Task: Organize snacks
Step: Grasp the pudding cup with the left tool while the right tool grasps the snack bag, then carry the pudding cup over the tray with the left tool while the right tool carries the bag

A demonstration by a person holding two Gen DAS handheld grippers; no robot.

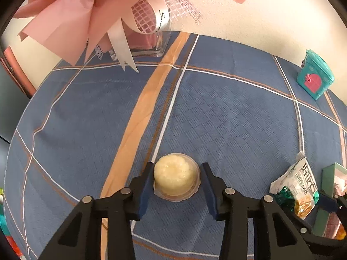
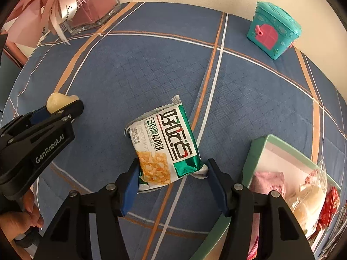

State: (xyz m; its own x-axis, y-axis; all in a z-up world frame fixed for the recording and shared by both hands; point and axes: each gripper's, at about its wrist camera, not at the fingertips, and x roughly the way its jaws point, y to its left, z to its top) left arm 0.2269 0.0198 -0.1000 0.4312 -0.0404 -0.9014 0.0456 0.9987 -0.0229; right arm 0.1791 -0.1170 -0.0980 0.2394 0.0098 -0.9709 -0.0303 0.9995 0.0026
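Black tool (image 2: 172, 181), blue pads (image 2: 130, 186)

The right gripper (image 2: 172, 176) clasped a green-and-white snack packet (image 2: 166, 147) above the blue checked tablecloth (image 2: 141, 69), beside a green box (image 2: 256, 149) of snacks at the cloth's right edge.

My right view's 4 o'clock edge cuts off the green box (image 2: 253, 151); my left arm hides half the jelly cup (image 2: 56, 101).
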